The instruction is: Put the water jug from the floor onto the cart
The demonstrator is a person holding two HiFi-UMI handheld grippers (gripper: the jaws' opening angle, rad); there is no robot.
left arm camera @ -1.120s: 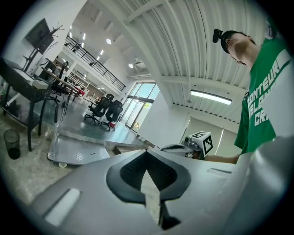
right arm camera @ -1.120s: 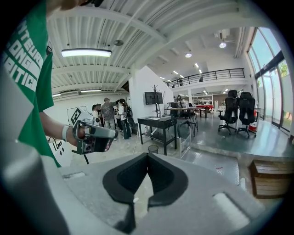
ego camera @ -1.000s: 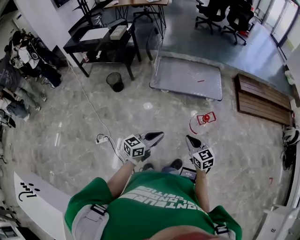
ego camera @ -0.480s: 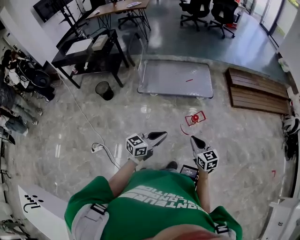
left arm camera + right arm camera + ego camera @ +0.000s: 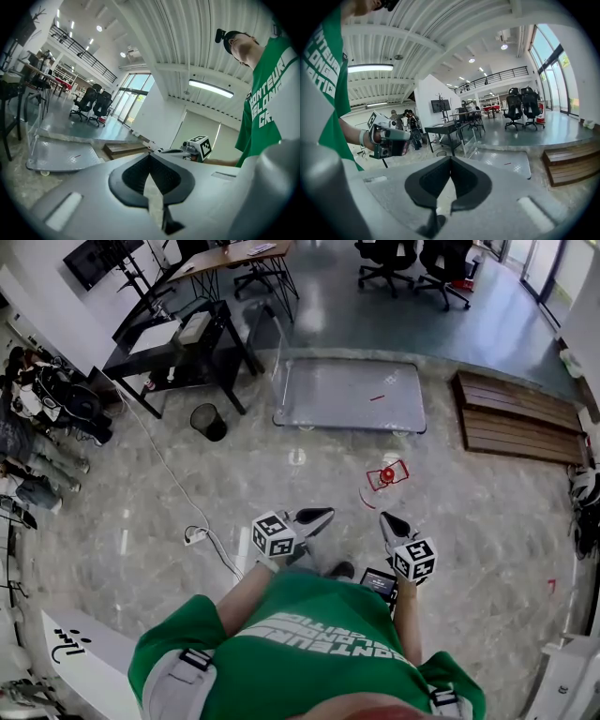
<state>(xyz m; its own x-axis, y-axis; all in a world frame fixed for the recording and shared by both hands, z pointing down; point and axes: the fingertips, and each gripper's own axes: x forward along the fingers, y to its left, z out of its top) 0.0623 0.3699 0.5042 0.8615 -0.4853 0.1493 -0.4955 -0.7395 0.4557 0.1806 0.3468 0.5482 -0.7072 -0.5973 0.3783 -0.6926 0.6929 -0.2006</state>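
The water jug (image 5: 384, 476), clear with a red cap and handle, lies on the marble floor a little ahead of me. Behind it stands the flat grey cart (image 5: 352, 395), also seen in the left gripper view (image 5: 61, 157) and the right gripper view (image 5: 506, 164). My left gripper (image 5: 325, 515) is held out at waist height, left of and short of the jug, shut with nothing in it (image 5: 150, 153). My right gripper (image 5: 384, 518) hangs just short of the jug, shut and empty too (image 5: 450, 157). Each gripper shows in the other's view, the right gripper (image 5: 187, 149) and the left gripper (image 5: 389, 138).
A black desk (image 5: 178, 338) and a round bin (image 5: 208, 421) stand left of the cart. A wooden pallet (image 5: 520, 418) lies to its right. A white cable with a power strip (image 5: 195, 536) runs across the floor at my left. People stand at the far left (image 5: 37, 409).
I have stepped forward with both grippers held out in front. The jug and cart have shifted a little leftward in the head view. Both grippers stay shut.
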